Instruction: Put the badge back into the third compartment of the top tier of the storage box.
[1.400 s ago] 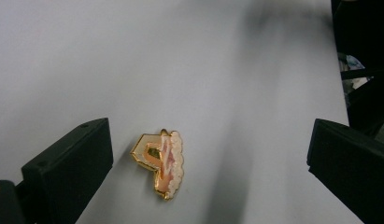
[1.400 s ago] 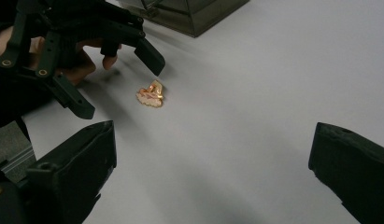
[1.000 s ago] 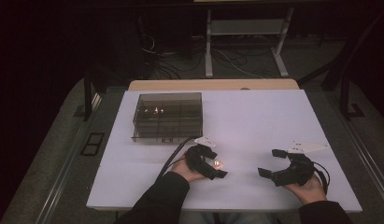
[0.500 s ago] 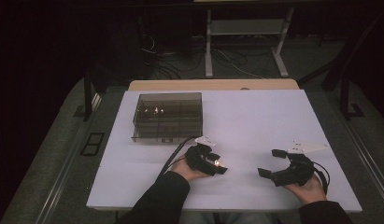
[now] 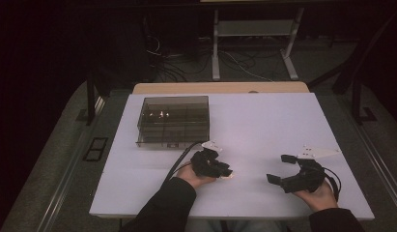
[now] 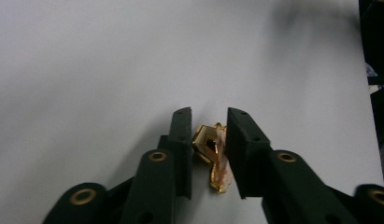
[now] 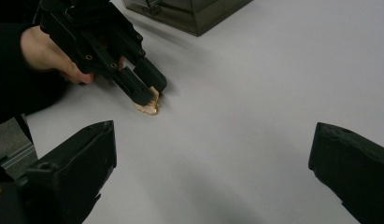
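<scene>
The jaws of the left gripper (image 5: 220,170) have just been closing around one small gold metal ornament (image 6: 212,154) on the near middle of the white table (image 5: 263,125), so a pick-up is judged to be starting; whether the pads already press cannot be told. One smoky transparent plastic compartment box (image 5: 173,120) is seen at the far left, and the right gripper (image 5: 282,169) is held wide open and empty at the near right.

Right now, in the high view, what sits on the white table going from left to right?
Smoky clear compartment box → left gripper, jaws just closing around a small gold piece → right gripper, jaws wide open with nothing between them.
</scene>
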Demonstrator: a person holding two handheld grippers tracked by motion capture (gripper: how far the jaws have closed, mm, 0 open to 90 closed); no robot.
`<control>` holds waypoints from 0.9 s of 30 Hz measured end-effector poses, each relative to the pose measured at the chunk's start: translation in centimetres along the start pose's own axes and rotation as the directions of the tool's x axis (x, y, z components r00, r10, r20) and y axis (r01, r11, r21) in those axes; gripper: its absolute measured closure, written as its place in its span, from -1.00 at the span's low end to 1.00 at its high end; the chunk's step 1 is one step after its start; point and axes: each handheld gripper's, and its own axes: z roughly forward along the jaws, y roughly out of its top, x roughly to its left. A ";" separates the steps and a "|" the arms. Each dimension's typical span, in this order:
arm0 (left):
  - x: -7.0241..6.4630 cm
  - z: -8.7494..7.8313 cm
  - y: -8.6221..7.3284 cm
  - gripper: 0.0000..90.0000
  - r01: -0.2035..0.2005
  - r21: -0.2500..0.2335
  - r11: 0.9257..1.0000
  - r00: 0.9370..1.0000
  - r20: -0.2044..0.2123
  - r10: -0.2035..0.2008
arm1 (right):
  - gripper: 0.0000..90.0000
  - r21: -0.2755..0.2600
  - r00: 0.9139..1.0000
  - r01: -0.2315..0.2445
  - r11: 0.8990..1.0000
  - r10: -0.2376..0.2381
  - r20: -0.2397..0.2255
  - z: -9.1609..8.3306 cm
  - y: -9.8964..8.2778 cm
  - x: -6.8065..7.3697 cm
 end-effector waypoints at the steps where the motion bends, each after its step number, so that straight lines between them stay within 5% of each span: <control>1: 0.0 0.0 0.0 0.61 0.004 -0.001 1.000 1.000 0.000 -0.004 | -0.99 0.000 1.000 0.000 1.000 0.000 0.000 0.0 0.0 0.0; 7: -0.3 -0.5 0.2 0.87 0.015 -0.039 0.999 1.000 0.028 -0.014 | -0.99 -0.001 1.000 0.001 1.000 -0.001 0.001 0.0 0.0 0.0; 27: -0.8 -0.8 0.7 0.96 -0.007 -0.030 1.000 0.999 0.051 0.008 | -0.99 -0.001 1.000 0.000 1.000 0.000 0.000 0.0 0.0 0.0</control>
